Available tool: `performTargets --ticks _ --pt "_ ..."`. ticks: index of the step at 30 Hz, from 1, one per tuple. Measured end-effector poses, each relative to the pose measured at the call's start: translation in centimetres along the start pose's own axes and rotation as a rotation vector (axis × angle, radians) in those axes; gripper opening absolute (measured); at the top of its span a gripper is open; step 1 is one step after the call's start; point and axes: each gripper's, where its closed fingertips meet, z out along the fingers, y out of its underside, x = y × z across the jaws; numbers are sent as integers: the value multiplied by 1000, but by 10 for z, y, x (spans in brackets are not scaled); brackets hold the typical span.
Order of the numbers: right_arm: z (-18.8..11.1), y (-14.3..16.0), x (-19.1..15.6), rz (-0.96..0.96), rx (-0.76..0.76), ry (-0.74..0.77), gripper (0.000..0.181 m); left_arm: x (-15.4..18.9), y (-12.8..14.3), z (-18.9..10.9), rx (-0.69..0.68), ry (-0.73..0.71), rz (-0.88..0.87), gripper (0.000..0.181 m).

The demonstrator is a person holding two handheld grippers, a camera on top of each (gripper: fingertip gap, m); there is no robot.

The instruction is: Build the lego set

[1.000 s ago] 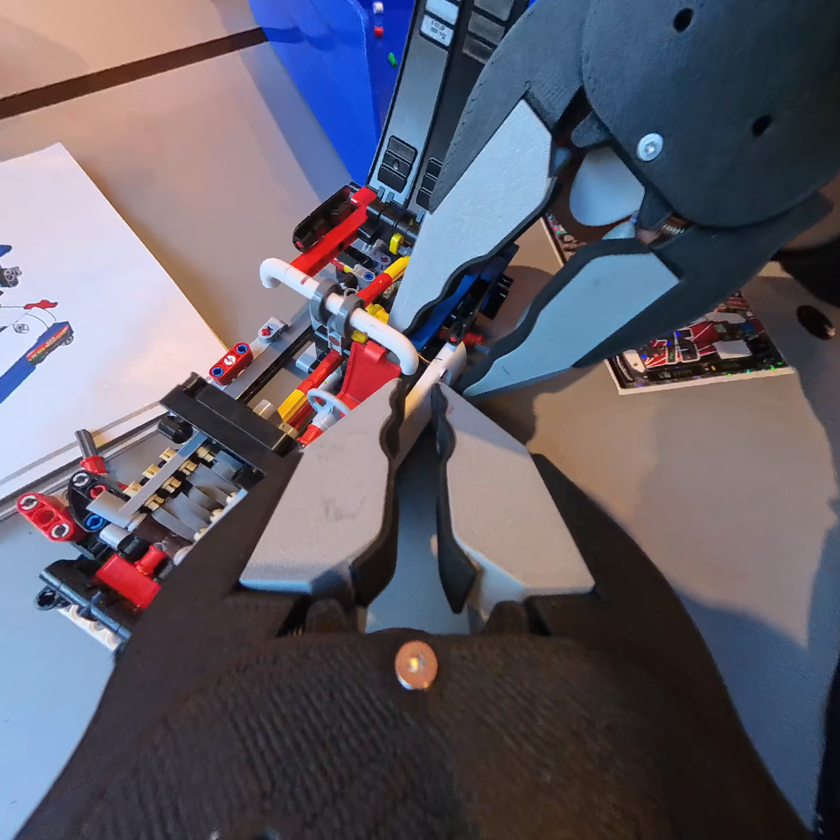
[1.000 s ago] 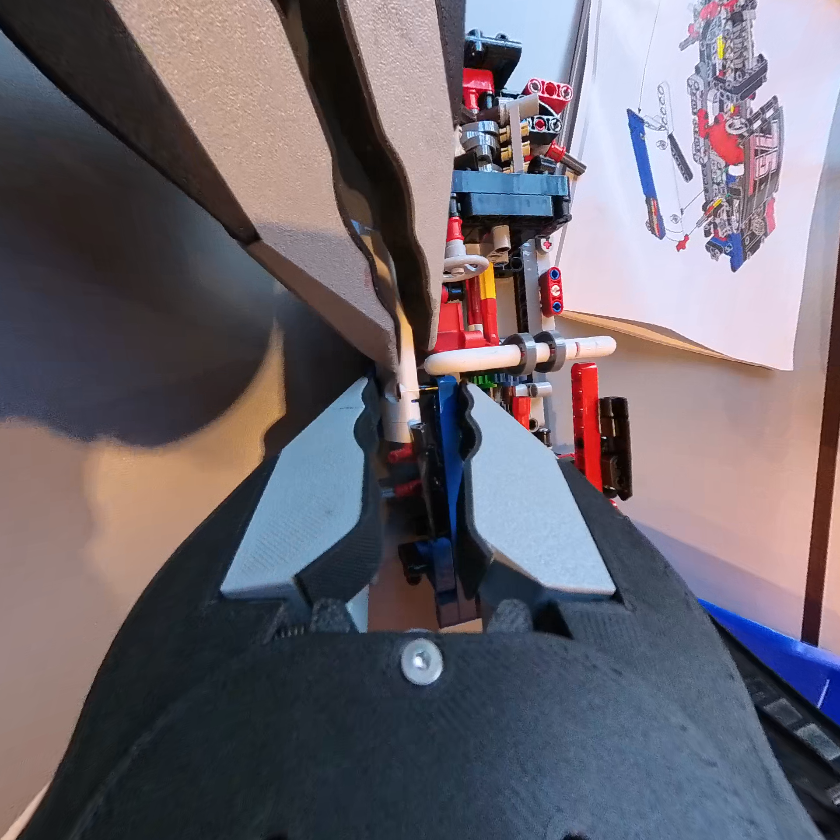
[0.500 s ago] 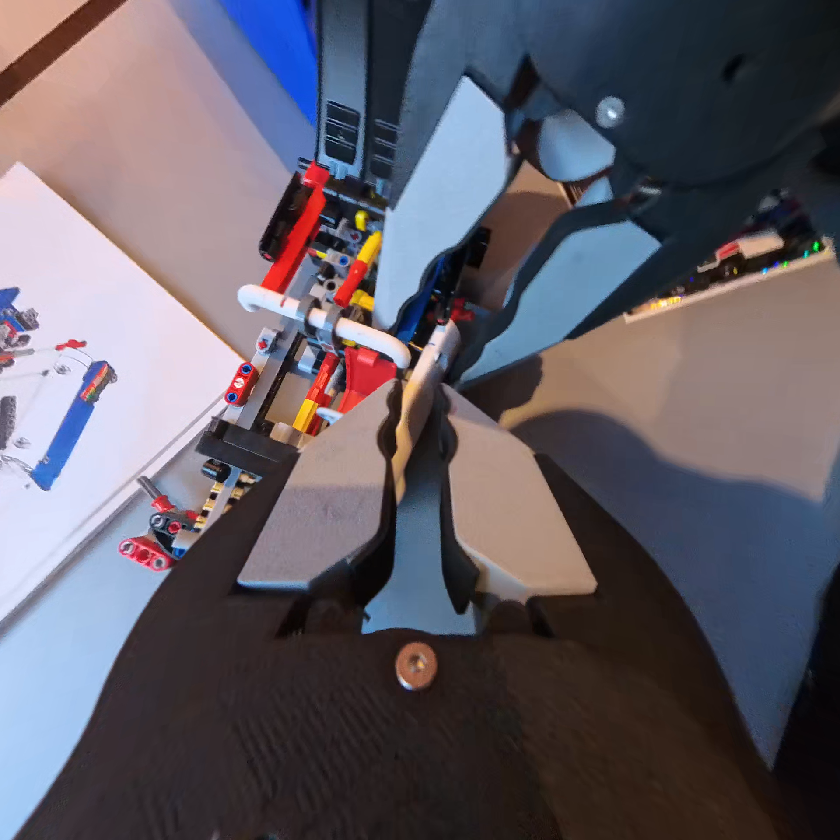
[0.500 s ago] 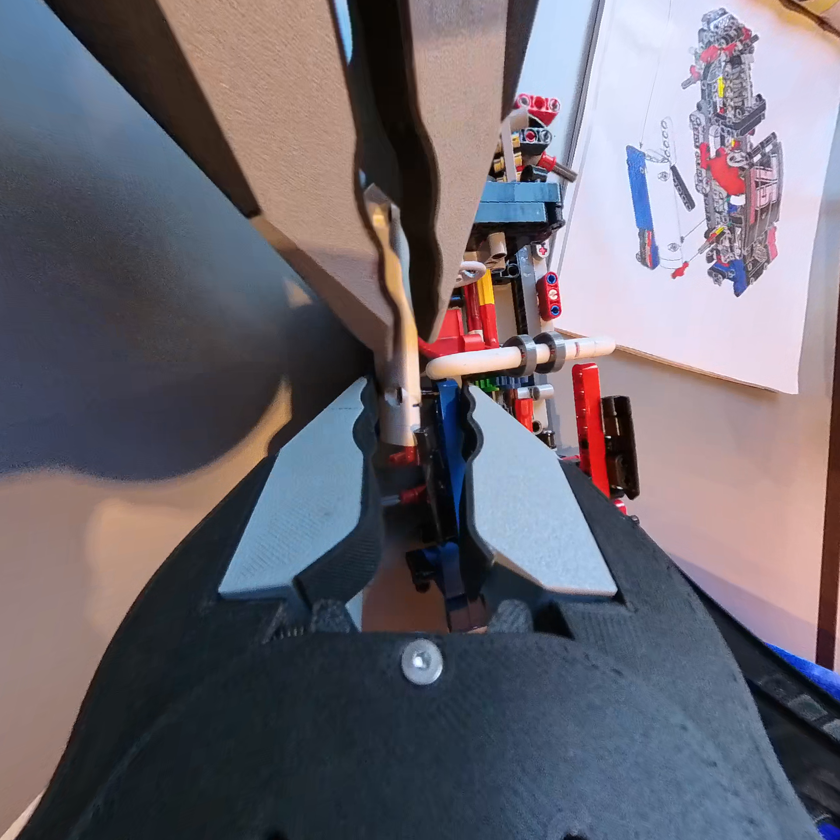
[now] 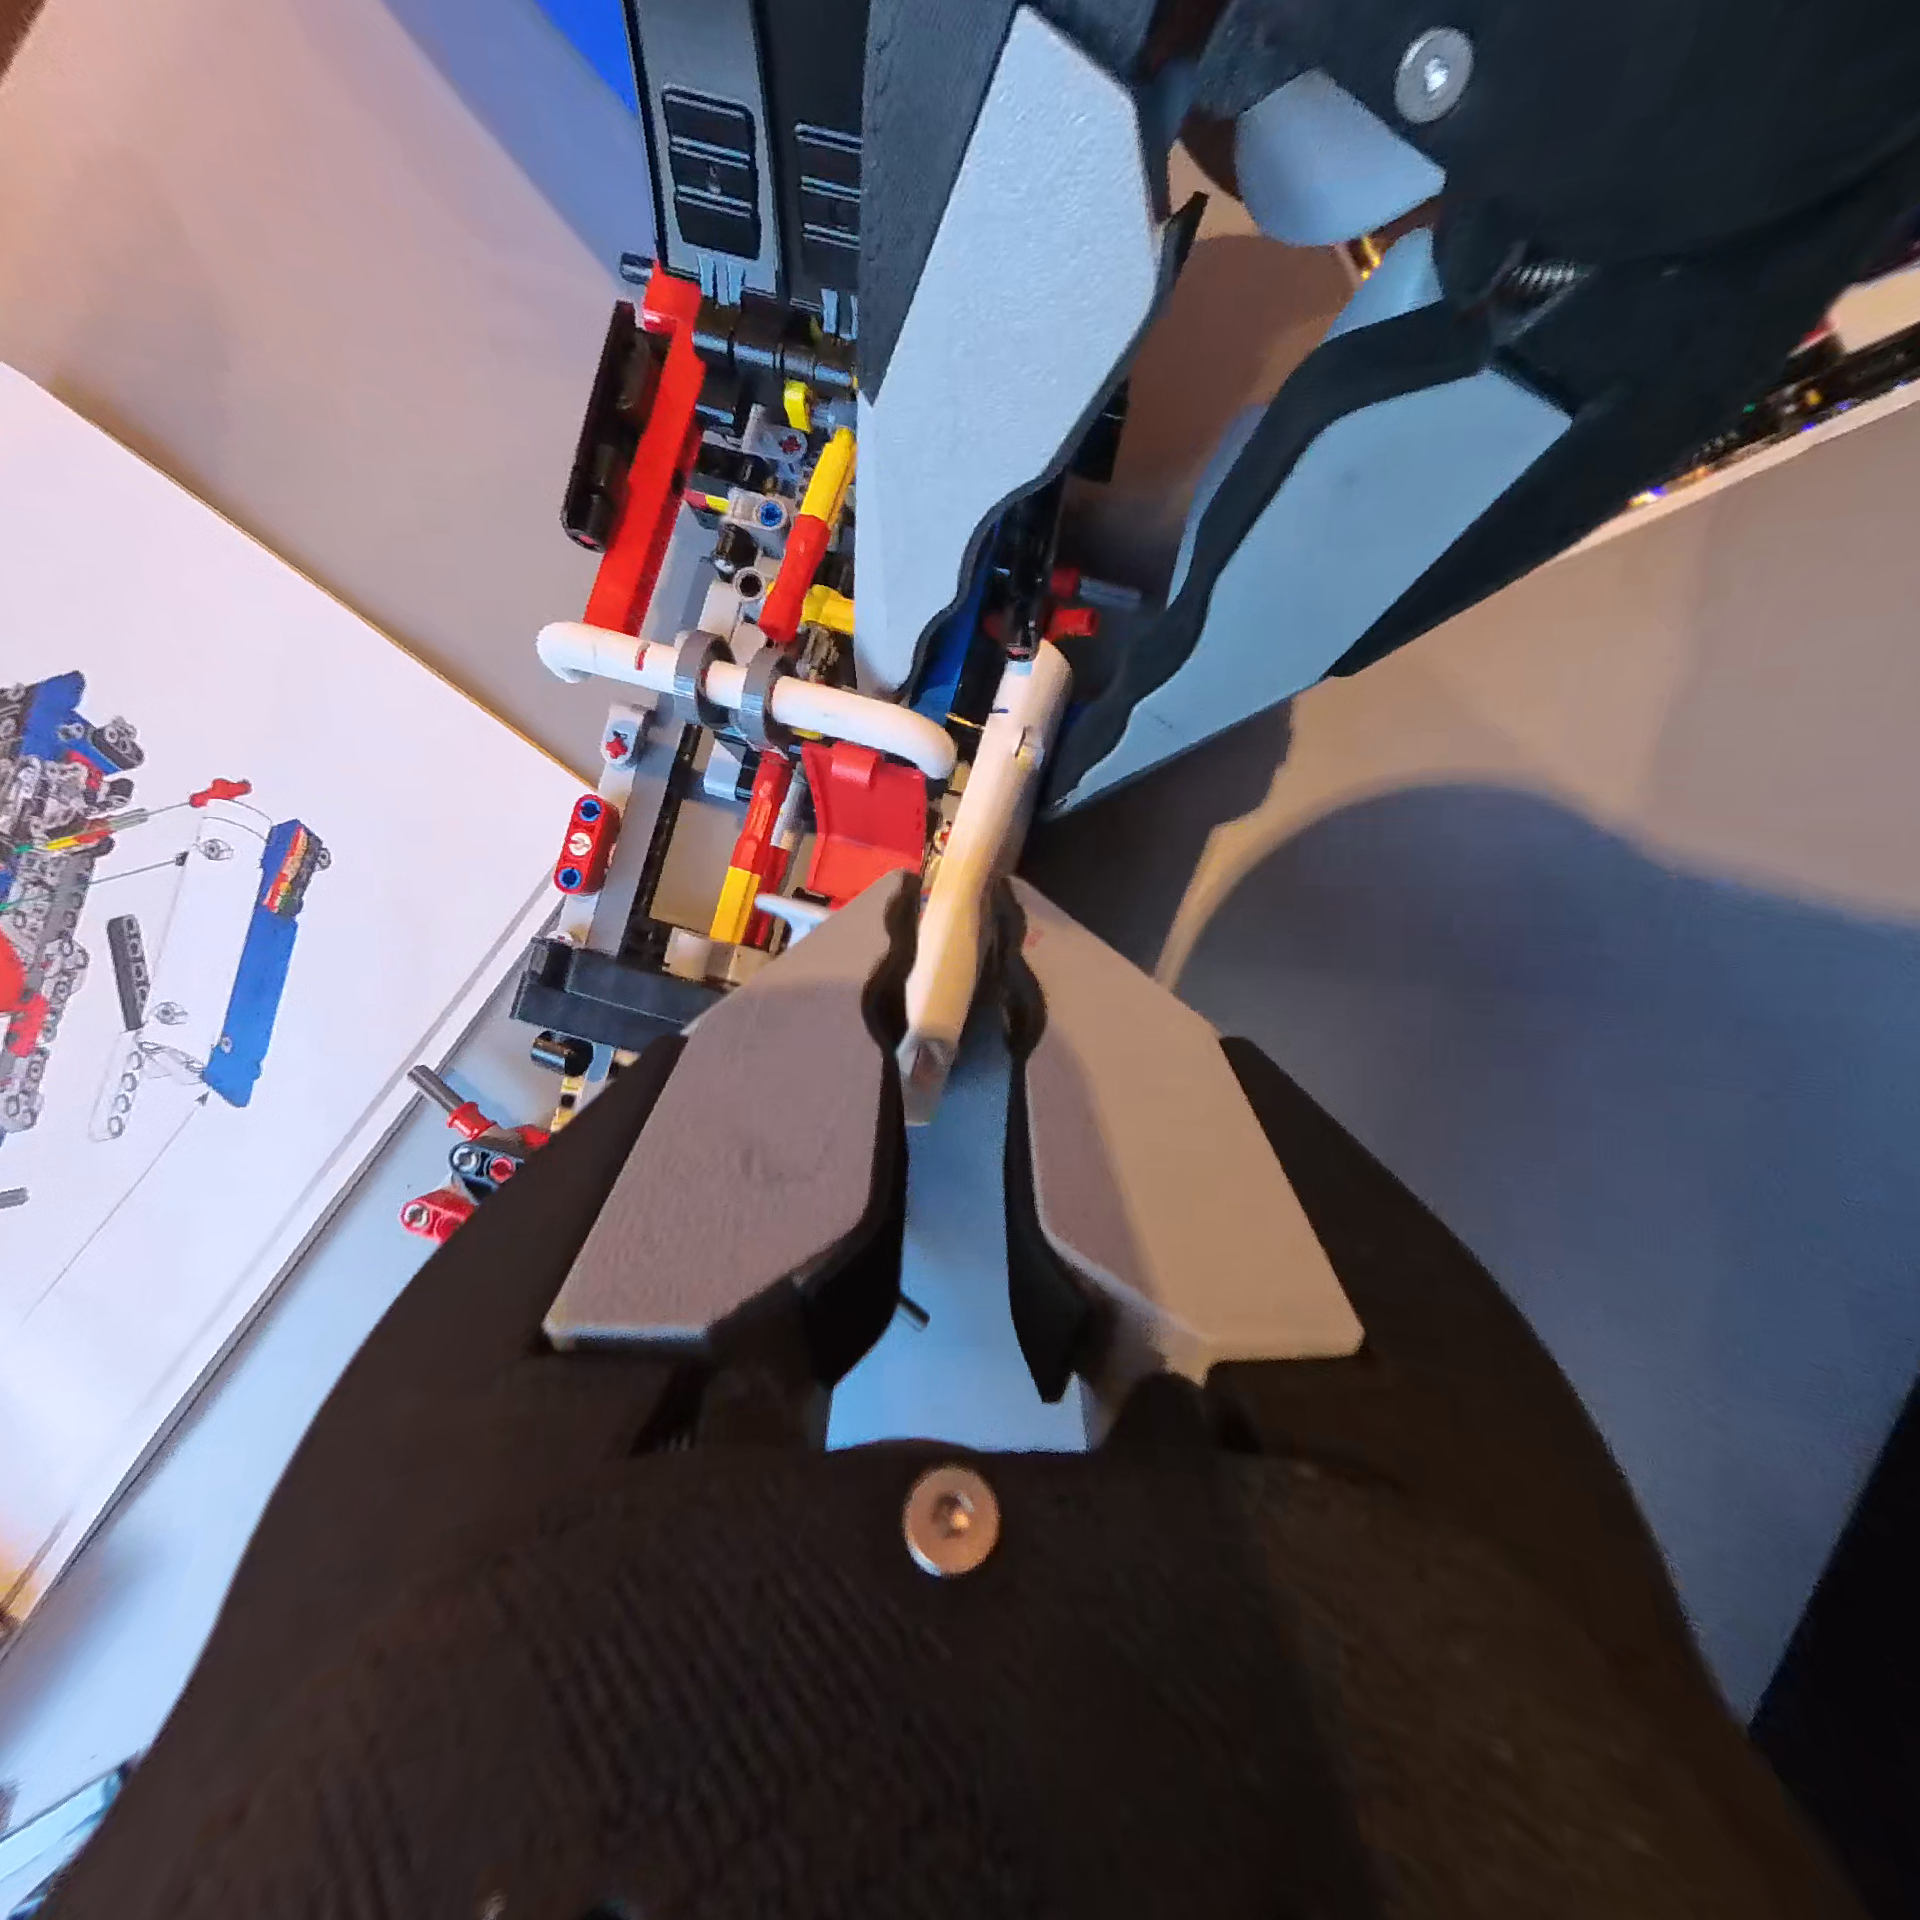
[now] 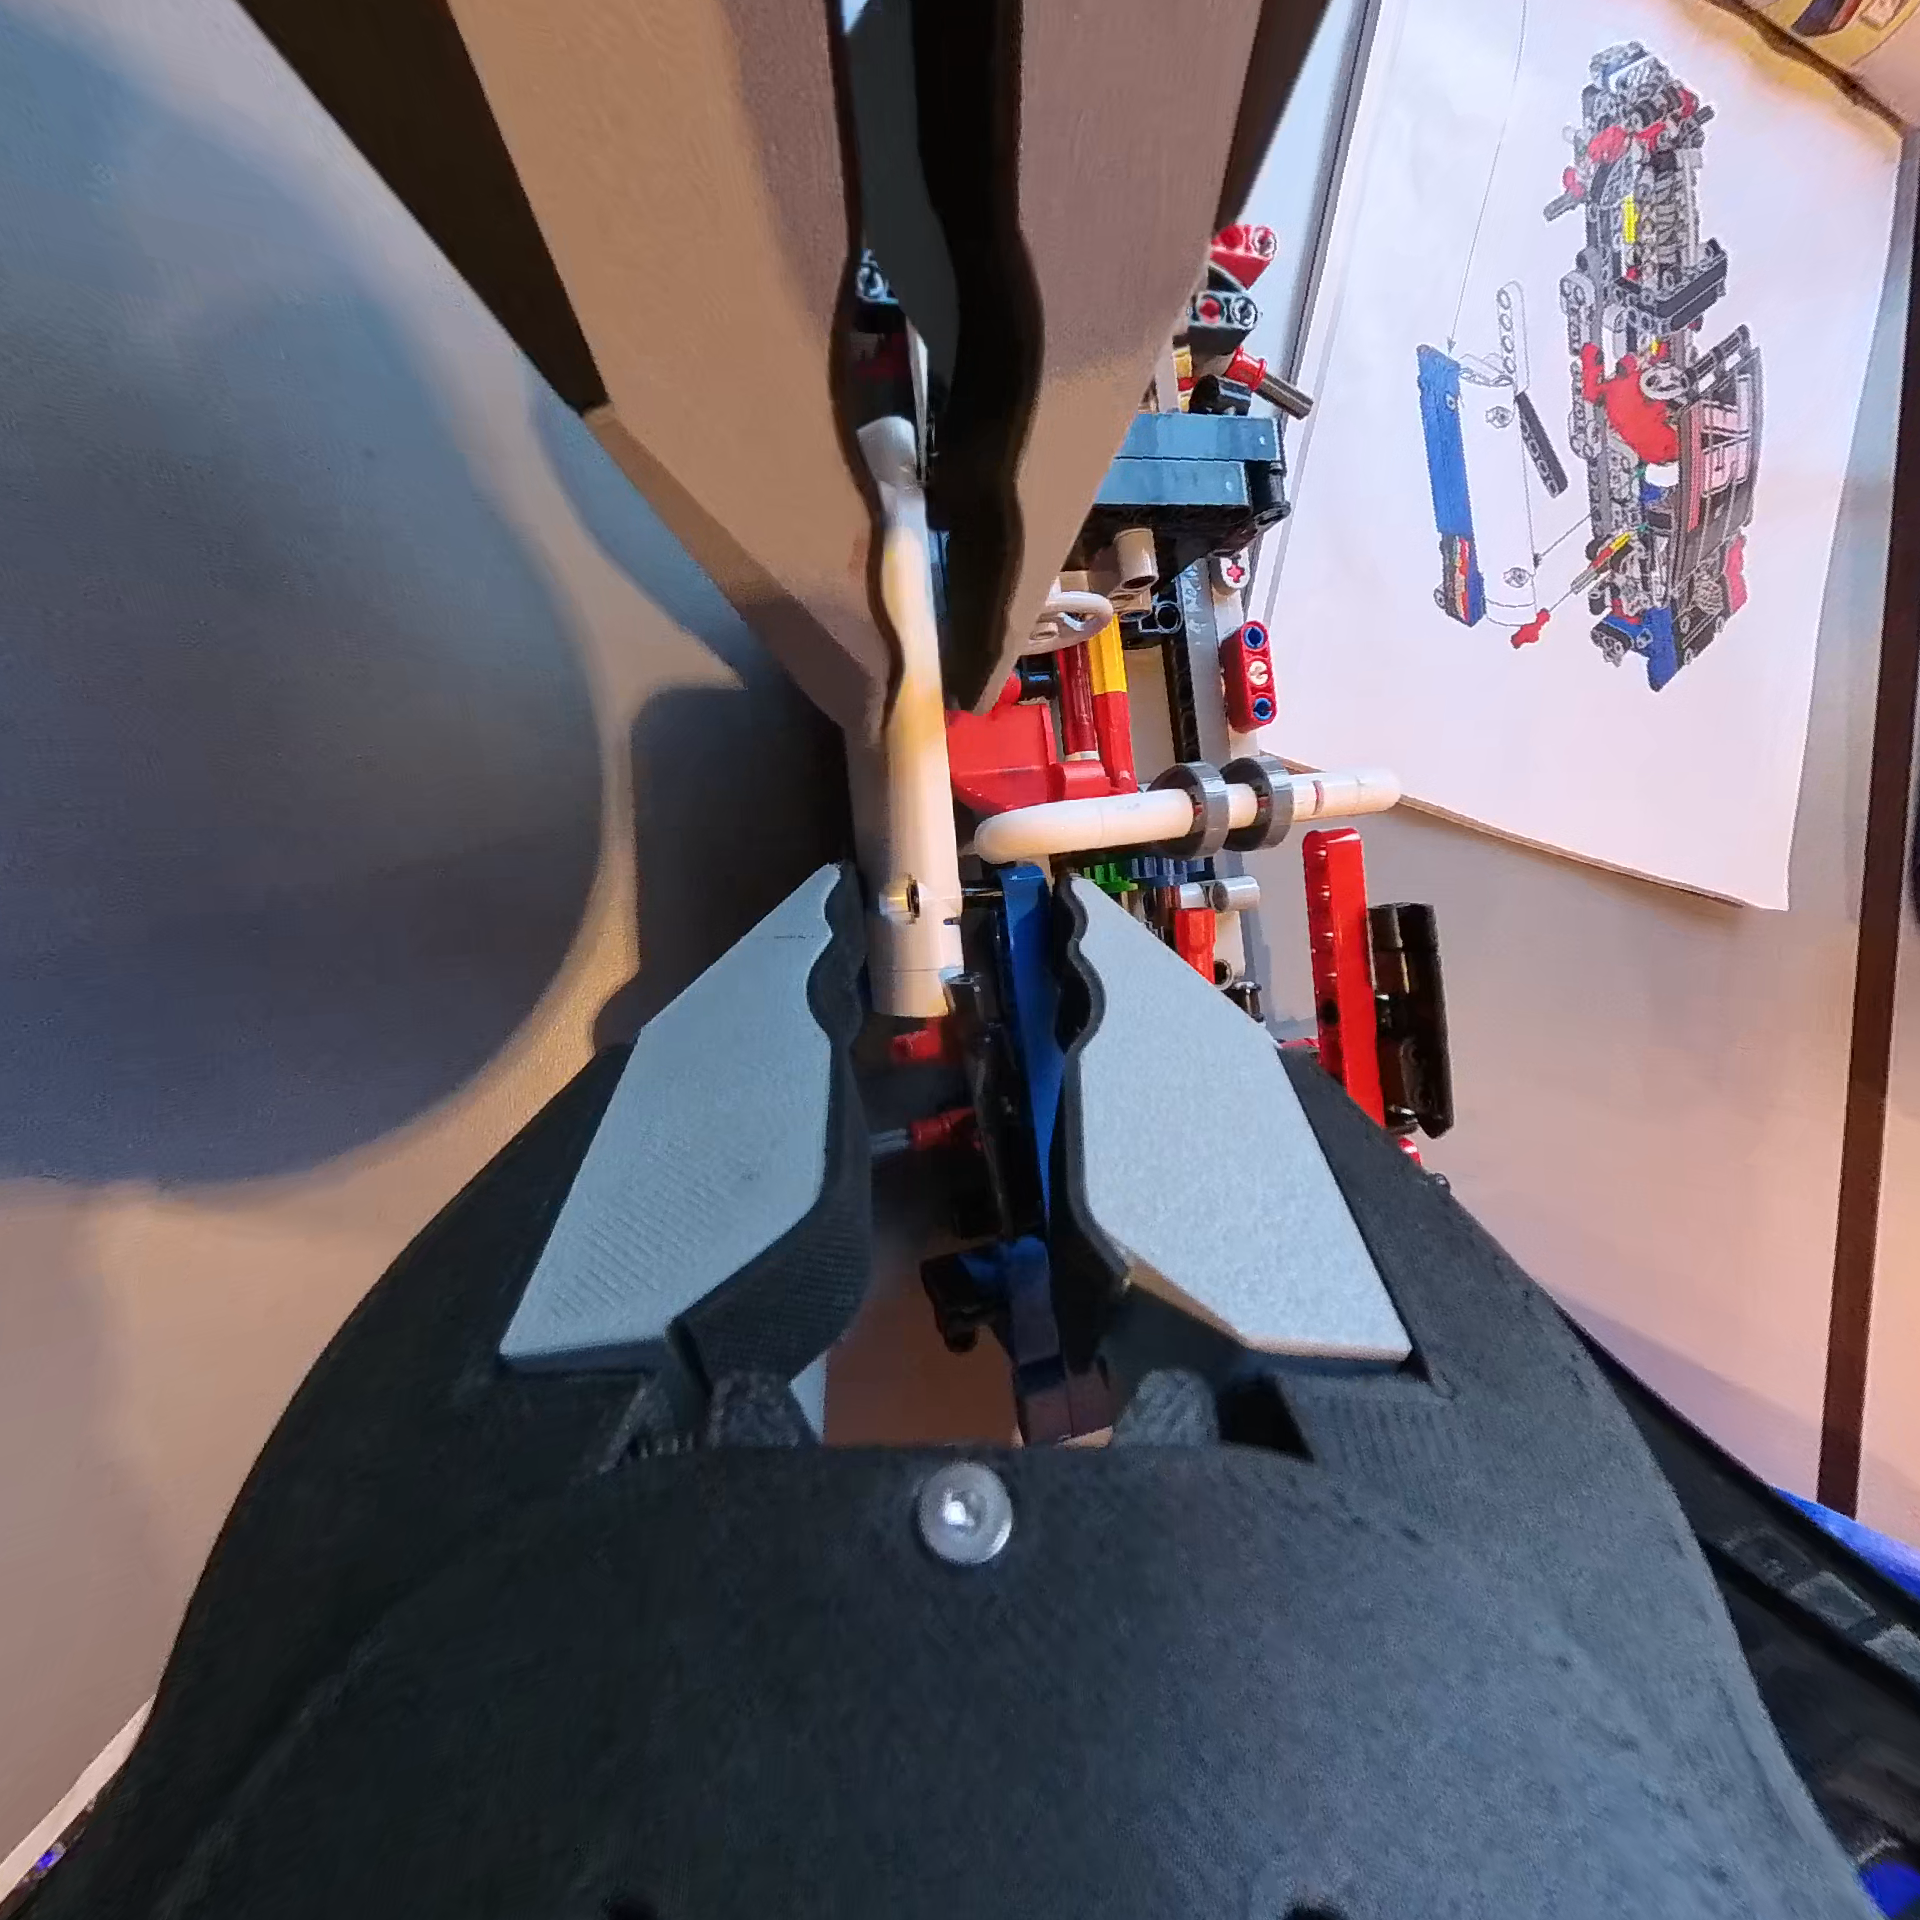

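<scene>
Lego model (image 5: 727,665), a half-built vehicle chassis in red, grey, black and yellow, is sitting on the grey table (image 5: 1558,1039) just right of the instruction sheet (image 5: 208,727), with both grippers meeting at its right side. Left gripper (image 5: 951,935) is pinching a white beam (image 5: 987,831) with its jaws closed down on the near end, the beam's far end reaching to the model's right flank beside the red seat piece (image 5: 862,821) and the white curved tube (image 5: 790,707). Right gripper (image 6: 961,935) is coming in from the far side, jaws clamped around the blue panel (image 6: 1023,1039) and the black parts along that same flank, bracing the model. White beam's far end is lying between the right gripper's fingers (image 6: 727,1091) in the right wrist view; whether it is already pinned on, cannot tell. Judgement: the step is seating the beam on the side of the chassis. To do it well, keeping the beam parallel to the blue panel, lining its end hole with the red pin (image 6: 935,1127) sticking out, pushing straight inward while the right gripper is holding firm, not twisting, since a tilted beam is likely to jam or pop nearby parts loose.
</scene>
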Motion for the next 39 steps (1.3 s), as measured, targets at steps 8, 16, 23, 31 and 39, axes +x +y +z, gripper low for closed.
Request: performTargets --ticks 8,16,23,31,39 --pt "0 0 0 3 -2 -5 33 2 0 4 -16 61 -49 10" --pt "0 0 1 2 1 -2 33 4 -2 4 -1 175 -150 13" --pt "0 0 2 1 3 5 33 1 0 4 -35 129 -56 10" --pt "1 -1 4 3 16 21 33 -1 -2 6 -19 202 -157 5" --pt "0 -3 6 9 41 29 34 0 -1 2 -20 326 -311 3"
